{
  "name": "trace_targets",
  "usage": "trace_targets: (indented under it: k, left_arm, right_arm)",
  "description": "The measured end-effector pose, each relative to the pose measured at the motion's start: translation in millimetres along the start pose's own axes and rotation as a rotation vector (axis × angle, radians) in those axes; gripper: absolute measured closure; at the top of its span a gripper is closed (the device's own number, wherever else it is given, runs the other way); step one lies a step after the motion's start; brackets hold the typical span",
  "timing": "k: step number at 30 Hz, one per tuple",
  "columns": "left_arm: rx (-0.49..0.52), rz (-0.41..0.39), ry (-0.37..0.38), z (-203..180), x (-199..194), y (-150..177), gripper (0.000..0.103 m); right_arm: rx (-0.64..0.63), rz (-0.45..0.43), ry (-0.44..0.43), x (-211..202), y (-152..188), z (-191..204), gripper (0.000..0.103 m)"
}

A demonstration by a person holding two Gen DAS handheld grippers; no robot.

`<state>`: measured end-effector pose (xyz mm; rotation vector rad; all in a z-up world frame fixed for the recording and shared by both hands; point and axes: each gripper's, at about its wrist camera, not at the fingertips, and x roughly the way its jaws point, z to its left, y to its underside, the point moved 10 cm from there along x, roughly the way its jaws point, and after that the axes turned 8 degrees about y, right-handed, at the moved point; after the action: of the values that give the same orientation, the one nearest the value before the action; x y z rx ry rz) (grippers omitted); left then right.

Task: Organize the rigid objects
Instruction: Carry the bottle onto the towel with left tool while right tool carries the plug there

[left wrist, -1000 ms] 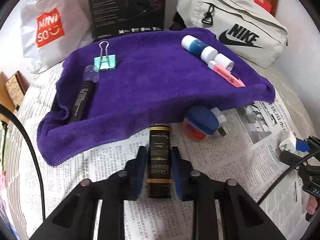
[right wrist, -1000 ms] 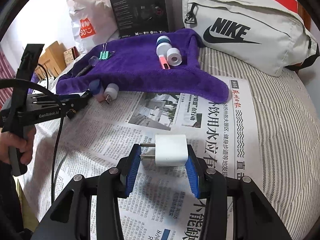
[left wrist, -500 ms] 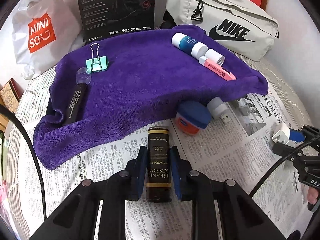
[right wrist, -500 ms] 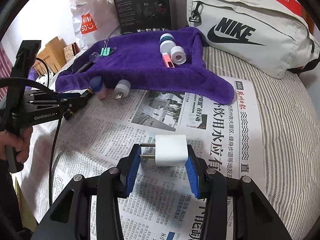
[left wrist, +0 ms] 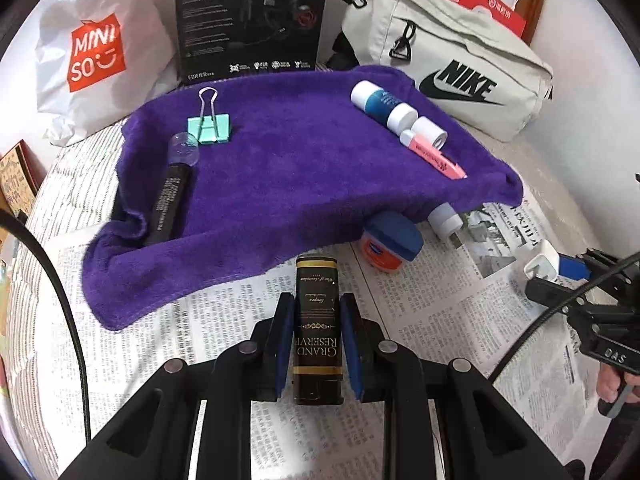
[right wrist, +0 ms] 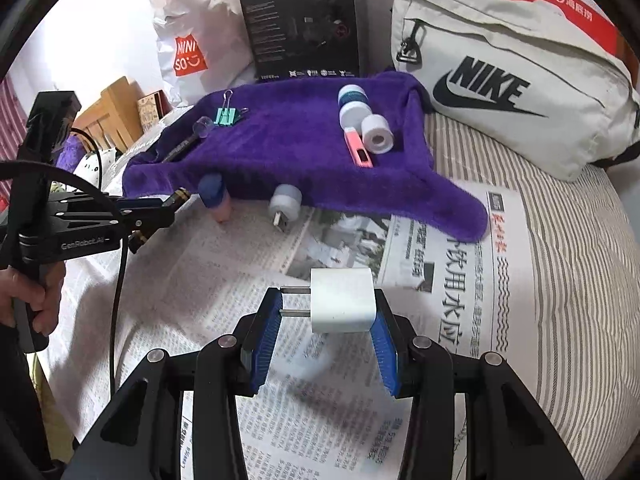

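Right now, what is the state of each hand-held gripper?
Left hand-held gripper: closed on the dark Grand Reserve bottle.
Right hand-held gripper: closed on the white charger plug.

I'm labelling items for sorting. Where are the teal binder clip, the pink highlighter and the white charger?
teal binder clip (left wrist: 209, 129), left wrist view, clip body.
pink highlighter (left wrist: 434, 155), left wrist view, barrel.
white charger (right wrist: 343, 300), right wrist view, front face.
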<state>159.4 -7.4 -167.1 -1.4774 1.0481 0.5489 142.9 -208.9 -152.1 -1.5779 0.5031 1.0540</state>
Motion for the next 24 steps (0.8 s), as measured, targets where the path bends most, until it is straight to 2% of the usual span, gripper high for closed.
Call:
trace_targets:
  k: [13,24]
  left_arm:
    - [-0.005,-0.046,-0.014,23.0,-32.8,-16.3,0.081]
    - [-0.011,-0.069,-0.015,41.6,-42.3,-47.1,0.081]
  right_arm:
    - [-0.037,-0.054,-0.018,-7.8,-40.5,14.8,0.059]
    - [-0.055,-0.082,-0.022,-3.0,-76.7,20.2,0.059]
